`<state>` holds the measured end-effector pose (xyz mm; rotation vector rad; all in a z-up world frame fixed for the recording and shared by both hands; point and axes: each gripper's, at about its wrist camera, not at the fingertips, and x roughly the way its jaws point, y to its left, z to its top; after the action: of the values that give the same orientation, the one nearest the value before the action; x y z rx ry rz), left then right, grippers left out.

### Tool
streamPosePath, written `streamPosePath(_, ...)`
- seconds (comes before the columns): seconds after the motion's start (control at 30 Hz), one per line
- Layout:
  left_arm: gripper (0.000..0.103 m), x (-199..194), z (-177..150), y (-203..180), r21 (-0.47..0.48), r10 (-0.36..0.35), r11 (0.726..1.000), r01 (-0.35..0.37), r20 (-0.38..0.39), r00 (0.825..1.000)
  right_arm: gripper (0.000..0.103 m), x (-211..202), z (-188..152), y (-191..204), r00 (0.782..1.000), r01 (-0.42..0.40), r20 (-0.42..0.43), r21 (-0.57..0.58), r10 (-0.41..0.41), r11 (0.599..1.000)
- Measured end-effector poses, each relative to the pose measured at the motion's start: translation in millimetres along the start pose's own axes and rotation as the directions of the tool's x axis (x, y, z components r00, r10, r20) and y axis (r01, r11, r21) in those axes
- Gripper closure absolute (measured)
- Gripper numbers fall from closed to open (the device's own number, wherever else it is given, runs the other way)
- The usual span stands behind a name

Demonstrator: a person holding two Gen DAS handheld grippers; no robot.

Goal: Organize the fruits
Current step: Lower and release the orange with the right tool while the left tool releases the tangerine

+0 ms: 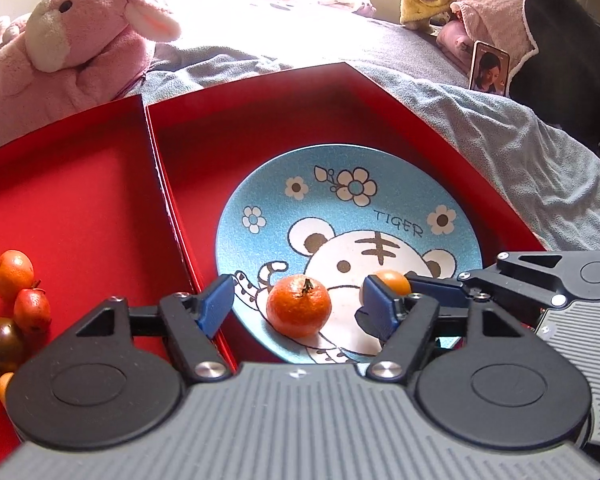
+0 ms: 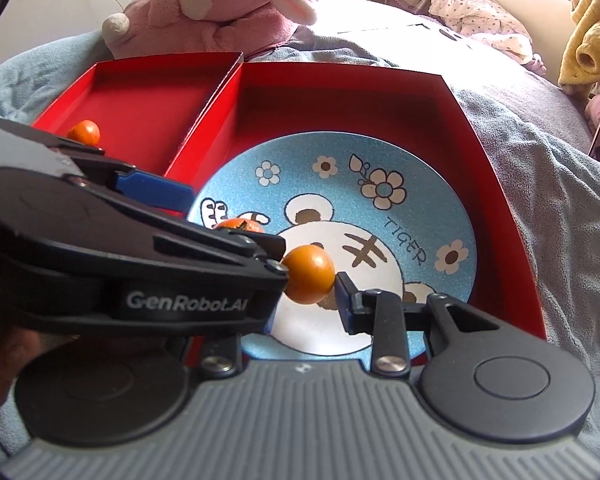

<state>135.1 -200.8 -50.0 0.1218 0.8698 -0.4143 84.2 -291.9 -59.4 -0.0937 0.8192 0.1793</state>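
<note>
My left tool [image 1: 296, 308] stands open around the mandarin [image 1: 299, 305] on the tiger plate [image 1: 260, 196], right tool [image 2: 306, 284] pinching a small orange fruit [image 2: 309, 274] close beside; I risk the tools colliding and the mandarin rolling

Left gripper [image 1: 296, 306] jaws spread wide; right gripper [image 2: 312, 276] jaws clamped, both angled downward

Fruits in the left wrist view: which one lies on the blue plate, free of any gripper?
The stemmed mandarin between the open left gripper's fingers; the others lie in the left tray.
</note>
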Motion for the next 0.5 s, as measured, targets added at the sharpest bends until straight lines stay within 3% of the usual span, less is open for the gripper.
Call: streamPosePath(0.5,0.025,-65,-13,20,-0.053,0.04,0.998,-0.035,0.097,0.994,0.064,-38,4,28,0.99,-0.017,0.14,-0.041,0.023,0.999)
